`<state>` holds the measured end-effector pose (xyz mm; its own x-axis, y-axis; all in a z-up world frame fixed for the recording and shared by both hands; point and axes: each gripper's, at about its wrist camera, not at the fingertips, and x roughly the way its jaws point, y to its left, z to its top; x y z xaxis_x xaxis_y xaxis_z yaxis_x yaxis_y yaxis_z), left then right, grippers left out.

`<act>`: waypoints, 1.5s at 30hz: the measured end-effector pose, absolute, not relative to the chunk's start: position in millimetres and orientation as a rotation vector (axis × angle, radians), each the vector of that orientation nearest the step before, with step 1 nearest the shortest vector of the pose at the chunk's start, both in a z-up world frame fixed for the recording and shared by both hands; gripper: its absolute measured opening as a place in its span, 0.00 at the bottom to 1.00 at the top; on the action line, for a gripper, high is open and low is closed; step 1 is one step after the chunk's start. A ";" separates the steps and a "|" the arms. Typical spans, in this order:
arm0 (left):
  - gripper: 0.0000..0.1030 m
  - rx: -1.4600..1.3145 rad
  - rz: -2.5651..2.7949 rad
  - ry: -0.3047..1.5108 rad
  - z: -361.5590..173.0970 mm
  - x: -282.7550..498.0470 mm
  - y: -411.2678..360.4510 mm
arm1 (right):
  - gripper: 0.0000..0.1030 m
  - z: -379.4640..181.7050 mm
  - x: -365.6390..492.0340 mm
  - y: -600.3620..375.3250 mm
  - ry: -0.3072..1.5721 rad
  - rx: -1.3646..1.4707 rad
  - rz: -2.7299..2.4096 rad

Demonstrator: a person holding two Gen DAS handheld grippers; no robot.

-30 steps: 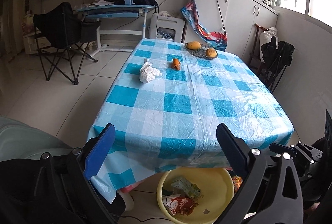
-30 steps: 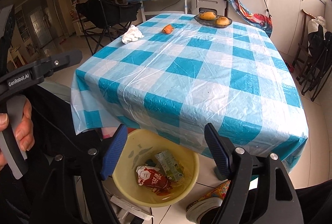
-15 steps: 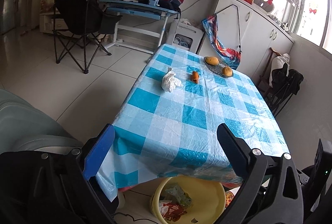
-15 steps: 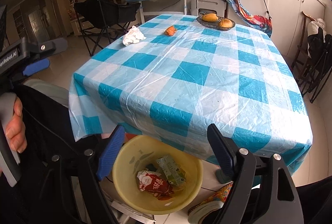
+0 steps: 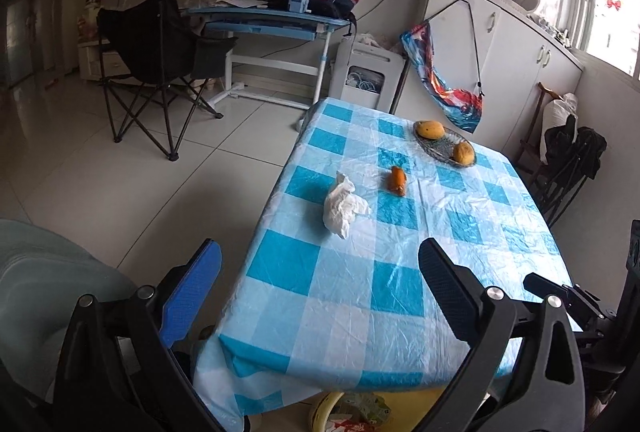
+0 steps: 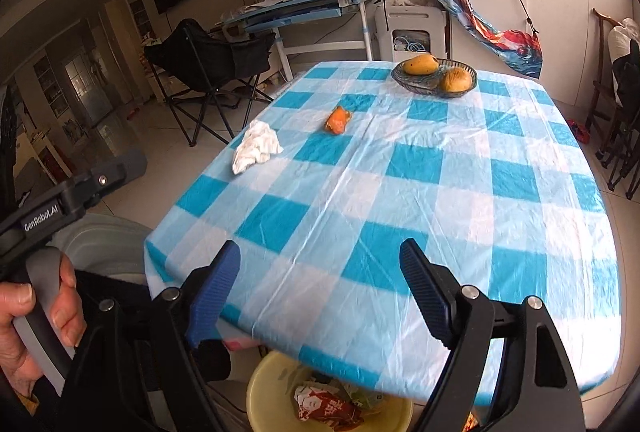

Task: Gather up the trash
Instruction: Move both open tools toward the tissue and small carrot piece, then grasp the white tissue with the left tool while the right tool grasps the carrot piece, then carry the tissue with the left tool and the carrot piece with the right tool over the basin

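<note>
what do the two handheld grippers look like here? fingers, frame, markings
Both are alike: a black frame with silver pivot bolts and two long ribbed fingers. On the left gripper one finger shows a blue pad, the other looks black. The right gripper has dark blue pads. Seen from the right wrist, the left unit has a grey handle and white "GenRobot.AI" lettering.

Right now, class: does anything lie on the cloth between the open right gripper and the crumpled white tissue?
Nothing visible does. Between the right gripper and the crumpled white tissue lies only bare checked tablecloth; the orange scrap sits beyond, off to the side.
</note>
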<state>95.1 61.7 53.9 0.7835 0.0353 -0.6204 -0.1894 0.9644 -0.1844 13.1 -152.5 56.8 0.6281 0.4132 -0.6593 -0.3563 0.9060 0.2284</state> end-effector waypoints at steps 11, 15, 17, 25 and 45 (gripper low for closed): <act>0.93 -0.260 0.172 0.736 28.4 185.2 62.0 | 0.57 24.3 162.7 -105.2 0.883 0.075 0.413; 0.93 -0.265 0.185 0.765 12.8 209.1 56.9 | 0.41 13.1 185.5 -102.3 0.913 0.048 0.410; 0.93 -0.260 0.195 0.769 7.0 218.4 54.3 | 0.29 13.9 186.2 -100.7 0.910 0.009 0.421; 0.45 -0.249 0.081 0.873 -17.4 249.5 41.3 | 0.19 13.8 166.0 -123.3 0.910 0.007 0.481; 0.16 -0.222 -0.164 0.738 6.9 119.1 -0.6 | 0.19 29.7 -3.4 -189.6 0.886 0.218 0.568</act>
<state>119.1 -0.6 6.9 0.7285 -0.2252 -0.6470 0.0695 0.9638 -0.2572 -3.4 -189.6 29.7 0.4978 0.5526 -0.6684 -0.3771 0.8320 0.4070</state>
